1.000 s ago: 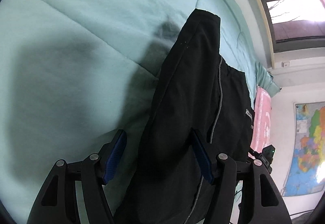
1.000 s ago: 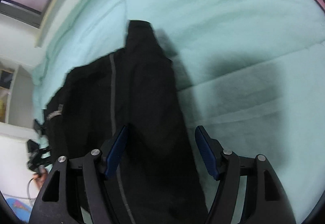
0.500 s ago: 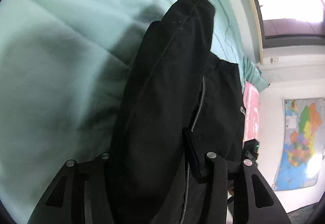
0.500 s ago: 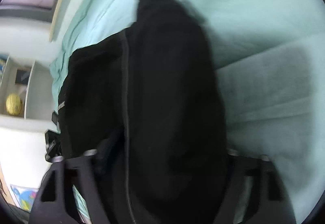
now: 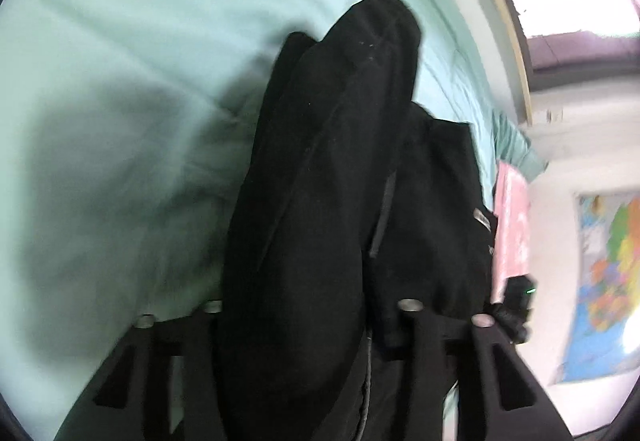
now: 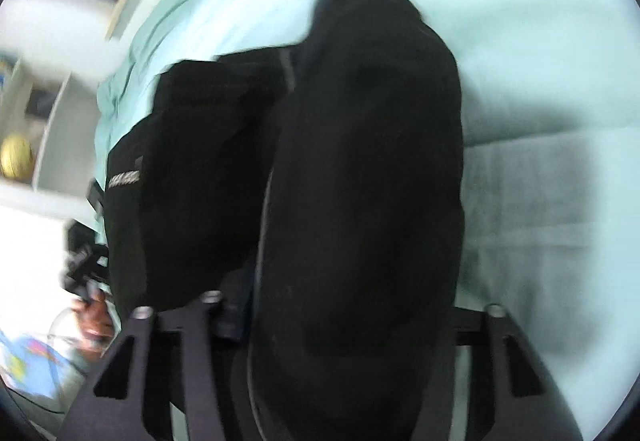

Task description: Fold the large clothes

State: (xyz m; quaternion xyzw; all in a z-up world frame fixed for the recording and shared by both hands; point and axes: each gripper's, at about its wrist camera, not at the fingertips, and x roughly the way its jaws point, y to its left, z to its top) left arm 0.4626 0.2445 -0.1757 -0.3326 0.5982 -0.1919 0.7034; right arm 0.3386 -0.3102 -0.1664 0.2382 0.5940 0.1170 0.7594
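On top of the mint-green quilt [image 5: 132, 41] lies the black garment [image 5: 320, 181], a big dark jacket-like piece, and a long thick fold of it runs straight up between the fingers of both tools. Left gripper [image 5: 308, 311]: jaws closing right now with that fold filling the gap, cloth bulging over the inner faces so the pads themselves are hidden; it looks pinched, the fabric bunched tight there. Right gripper [image 6: 344, 309]: same story, jaws closing on a fat roll of the garment [image 6: 360, 161], fingers buried in black cloth, grip looks made. Judging by the way it drapes and puffs, this is soft, floppy, fairly bulky material with some weight, nothing fragile, and likely to sag between the two holds. Best hold, I'd say, is on a doubled edge or seam where layers stack, so a single layer doesn't slide out. Relative to the quilt, the gathered fold rises off it toward the cameras while the rest of the garment, with a grey piping line [image 5: 382, 217] and a small label [image 6: 124, 177], spreads flat on the quilt beside that fold, toward the room side
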